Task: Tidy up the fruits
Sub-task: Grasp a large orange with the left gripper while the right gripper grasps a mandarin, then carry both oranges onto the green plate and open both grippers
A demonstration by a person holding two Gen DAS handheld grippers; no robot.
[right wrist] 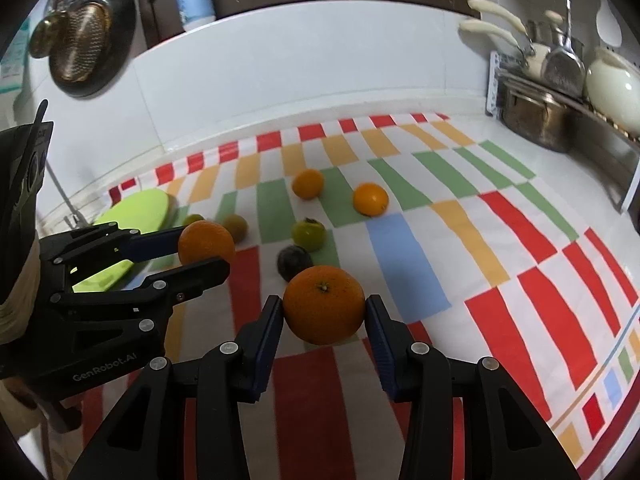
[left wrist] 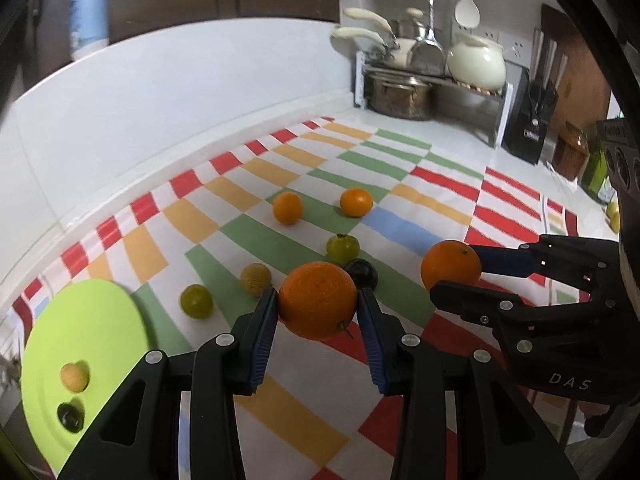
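Note:
My left gripper (left wrist: 318, 296) is shut on a large orange (left wrist: 318, 308), lifted a little off the striped cloth. My right gripper (right wrist: 324, 302) is shut on a second large orange (right wrist: 324, 312), also off the cloth. Each wrist view shows the other gripper alongside with its orange: the right gripper (left wrist: 456, 274), the left gripper (right wrist: 204, 250). A lime-green plate (left wrist: 80, 320) lies at the near left and holds a small yellow fruit (left wrist: 75, 376) and a dark fruit (left wrist: 70, 416). Loose on the cloth beyond lie two small oranges (left wrist: 287, 208) (left wrist: 356, 202), two green fruits (left wrist: 342, 248) (left wrist: 196, 301), a tan fruit (left wrist: 256, 279) and a dark fruit (left wrist: 362, 274).
A dish rack (left wrist: 436, 80) with a steel pot, pans and a cream teapot stands in the far right corner, beside a black knife block (left wrist: 528, 120). A white tiled wall (left wrist: 180, 92) runs along the back of the counter. A dark pan (right wrist: 88, 36) hangs at upper left.

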